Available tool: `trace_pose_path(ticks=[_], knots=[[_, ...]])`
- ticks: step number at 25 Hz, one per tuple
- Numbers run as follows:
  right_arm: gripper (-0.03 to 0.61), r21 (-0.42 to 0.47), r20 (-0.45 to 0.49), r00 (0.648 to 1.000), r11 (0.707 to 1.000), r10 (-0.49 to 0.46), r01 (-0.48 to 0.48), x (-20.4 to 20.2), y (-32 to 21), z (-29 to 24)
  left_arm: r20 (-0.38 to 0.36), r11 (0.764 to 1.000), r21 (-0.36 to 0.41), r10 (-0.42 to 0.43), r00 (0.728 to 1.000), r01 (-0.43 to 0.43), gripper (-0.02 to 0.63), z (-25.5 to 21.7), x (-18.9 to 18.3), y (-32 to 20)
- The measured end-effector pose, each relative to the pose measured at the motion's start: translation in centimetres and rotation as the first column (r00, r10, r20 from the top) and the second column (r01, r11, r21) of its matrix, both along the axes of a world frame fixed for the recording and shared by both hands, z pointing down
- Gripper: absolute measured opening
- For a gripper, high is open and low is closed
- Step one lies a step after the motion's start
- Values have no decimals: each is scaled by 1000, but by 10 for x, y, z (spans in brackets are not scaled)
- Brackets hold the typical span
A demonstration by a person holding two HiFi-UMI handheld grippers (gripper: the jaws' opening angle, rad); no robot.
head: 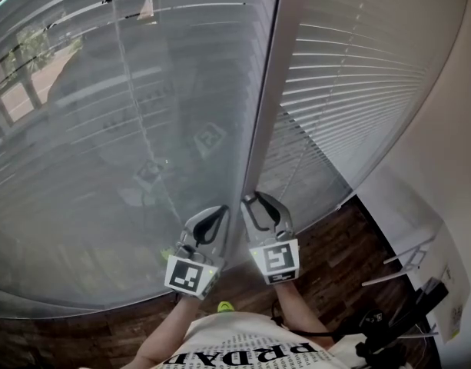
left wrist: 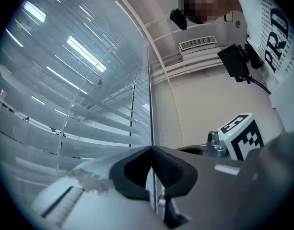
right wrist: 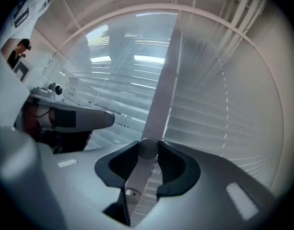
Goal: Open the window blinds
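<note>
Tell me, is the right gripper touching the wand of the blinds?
Touching. The right gripper view shows the right gripper closed on the wand, its jaws pressing it from both sides.

The person wears a white shirt (head: 250, 354) printed with black lettering. The left gripper (head: 218, 212) and right gripper (head: 258, 200) have grey shells and black curved jaws with ribbed pads (left wrist: 168, 166). Behind the jaws, the left cube (head: 190, 274) and right cube (head: 275, 258) are white with black square markers.
</note>
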State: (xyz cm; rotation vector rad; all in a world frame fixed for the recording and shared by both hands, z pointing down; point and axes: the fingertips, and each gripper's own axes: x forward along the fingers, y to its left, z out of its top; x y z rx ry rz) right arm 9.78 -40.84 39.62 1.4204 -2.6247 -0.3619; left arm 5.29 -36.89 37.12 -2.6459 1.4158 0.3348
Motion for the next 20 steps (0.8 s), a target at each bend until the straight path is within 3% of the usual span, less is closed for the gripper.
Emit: trace_pose_path(ticks=[12,20], knots=[[124,-59,160,987,998,-1,11,4,0,7,9,1000,-9,15,1000,-14,6,1,0,1],[124,-114,326,945,993,7,32,6,-3,5,7,1000,-10,20,1000,-20,6,1,1,0]])
